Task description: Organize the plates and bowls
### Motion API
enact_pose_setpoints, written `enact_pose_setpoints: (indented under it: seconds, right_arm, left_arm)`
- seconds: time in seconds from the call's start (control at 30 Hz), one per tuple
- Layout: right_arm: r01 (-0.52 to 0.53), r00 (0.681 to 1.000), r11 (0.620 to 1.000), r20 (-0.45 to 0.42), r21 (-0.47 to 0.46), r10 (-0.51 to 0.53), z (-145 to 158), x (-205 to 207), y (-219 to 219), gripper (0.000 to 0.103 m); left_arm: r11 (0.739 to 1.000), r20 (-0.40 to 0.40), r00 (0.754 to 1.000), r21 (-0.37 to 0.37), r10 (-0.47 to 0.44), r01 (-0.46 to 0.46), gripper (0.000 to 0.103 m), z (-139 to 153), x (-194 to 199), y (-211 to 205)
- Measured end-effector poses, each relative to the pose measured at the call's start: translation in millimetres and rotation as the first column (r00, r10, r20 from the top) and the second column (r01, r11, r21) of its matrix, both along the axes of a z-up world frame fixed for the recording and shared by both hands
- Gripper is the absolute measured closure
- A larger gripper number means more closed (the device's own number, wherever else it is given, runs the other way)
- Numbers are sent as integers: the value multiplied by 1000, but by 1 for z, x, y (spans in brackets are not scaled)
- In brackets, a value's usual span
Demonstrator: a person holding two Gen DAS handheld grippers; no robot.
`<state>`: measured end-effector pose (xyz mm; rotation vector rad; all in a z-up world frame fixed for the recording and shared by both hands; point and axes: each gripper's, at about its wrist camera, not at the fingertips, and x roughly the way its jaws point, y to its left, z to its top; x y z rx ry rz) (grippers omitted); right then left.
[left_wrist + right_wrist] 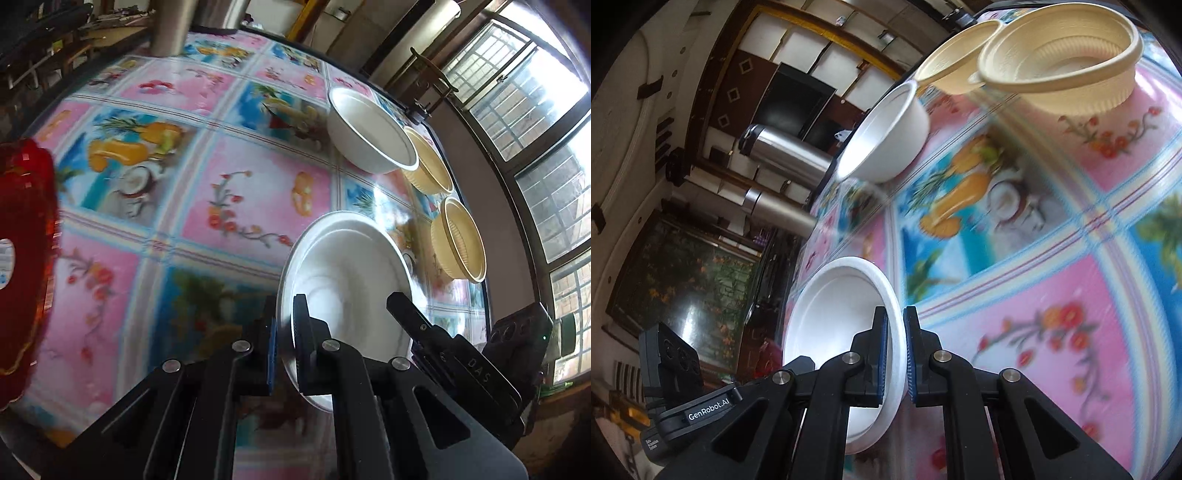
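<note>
Both the left tongs (284, 332) and the right tongs (894, 354) are pinching opposite rims of the white plate (347, 280), lifting it off the worktop (229, 177), while the white bowl (369, 133) is sitting well ahead.

Floral-clothed table (229, 192), white bowl (369, 133), seemingly two beige bowls (458, 243)
</note>
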<state>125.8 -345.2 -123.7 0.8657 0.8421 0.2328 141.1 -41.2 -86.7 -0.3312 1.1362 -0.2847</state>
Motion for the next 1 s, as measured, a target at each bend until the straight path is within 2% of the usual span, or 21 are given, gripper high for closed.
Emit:
enact_pose_setpoints:
  seconds: [0.3, 0.43, 0.6, 0.87, 1.0]
  right_arm:
    - [-86, 993, 996, 84, -26, 88, 45, -18, 52, 94]
    - [-145, 981, 988, 120, -48, 150, 65, -15, 87, 93]
    - [-242, 956, 966, 146, -94, 253, 84, -6, 146, 92]
    - [-360, 915, 918, 127, -167, 383, 81, 5, 238, 92]
    - [-392, 902, 894, 98, -217, 420, 70, 10, 273, 92]
  left_arm:
    - [998, 116, 991, -10, 61, -61, 97, 38, -38, 52]
    - [994, 183, 977, -6, 112, -113, 96, 60, -53, 83]
    - [978, 233, 951, 5, 203, -210, 96, 72, -66, 133]
    - [933, 186, 917, 5, 352, -359, 96, 49, -66, 209]
    - [917, 158, 907, 23, 390, -398, 96, 34, -60, 229]
